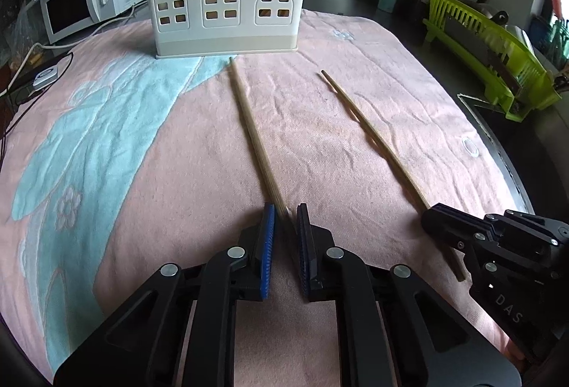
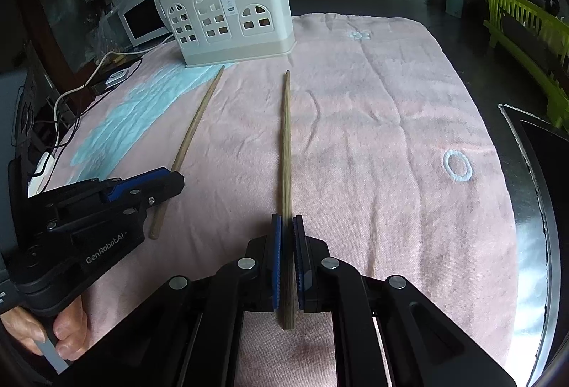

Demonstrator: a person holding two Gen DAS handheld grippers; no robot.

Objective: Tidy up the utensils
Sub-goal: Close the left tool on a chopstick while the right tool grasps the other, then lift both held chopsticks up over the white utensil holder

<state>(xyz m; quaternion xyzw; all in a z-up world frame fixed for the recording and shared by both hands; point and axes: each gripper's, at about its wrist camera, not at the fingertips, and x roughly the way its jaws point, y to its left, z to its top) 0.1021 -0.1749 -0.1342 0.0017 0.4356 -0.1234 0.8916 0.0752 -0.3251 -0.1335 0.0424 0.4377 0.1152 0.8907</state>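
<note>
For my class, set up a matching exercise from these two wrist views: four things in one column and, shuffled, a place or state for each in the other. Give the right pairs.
Things
1. left chopstick
2. right chopstick
3. utensil holder
4. green dish rack

Places or states
A. off the towel, on the dark counter
B. between the left gripper's pads
C. standing on the towel's far edge, chopsticks inside
D. clamped in the right gripper

Pairs: 1-B, 2-D, 3-C, 4-A
</note>
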